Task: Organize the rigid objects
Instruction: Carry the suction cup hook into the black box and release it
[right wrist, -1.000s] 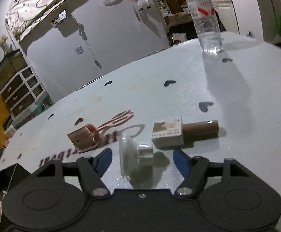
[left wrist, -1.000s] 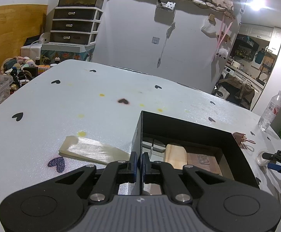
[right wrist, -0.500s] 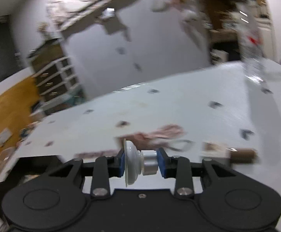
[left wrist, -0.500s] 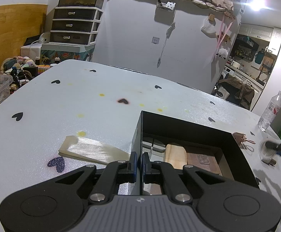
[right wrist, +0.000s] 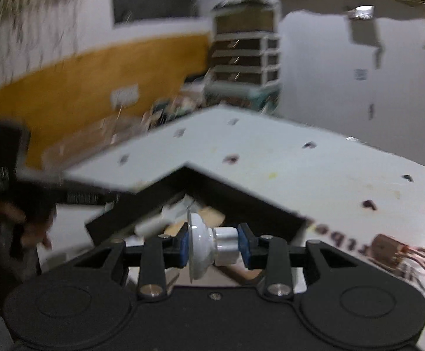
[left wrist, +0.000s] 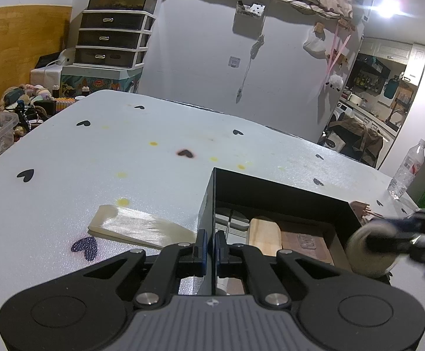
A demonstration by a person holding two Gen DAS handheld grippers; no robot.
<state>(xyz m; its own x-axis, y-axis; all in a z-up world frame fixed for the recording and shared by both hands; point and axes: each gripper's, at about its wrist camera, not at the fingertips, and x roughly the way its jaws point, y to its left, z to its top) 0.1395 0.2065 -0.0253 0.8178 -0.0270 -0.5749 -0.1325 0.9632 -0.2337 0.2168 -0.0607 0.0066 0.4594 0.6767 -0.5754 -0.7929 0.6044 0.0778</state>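
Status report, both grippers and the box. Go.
Left gripper shut on the black box wall. Right gripper shut on white suction cup, at the box's open top. Box already holds wooden pieces; nothing blocking.

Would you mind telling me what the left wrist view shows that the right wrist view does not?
Only the left wrist view shows the cream wedge lying on the table, the water bottle at the far edge, and the left gripper shut on the black box's wall.

Only the right wrist view shows the pads pressing the white suction cup's two ends.

Both show the black box, the copper clip beside it, and the right gripper carrying the cup over the box.
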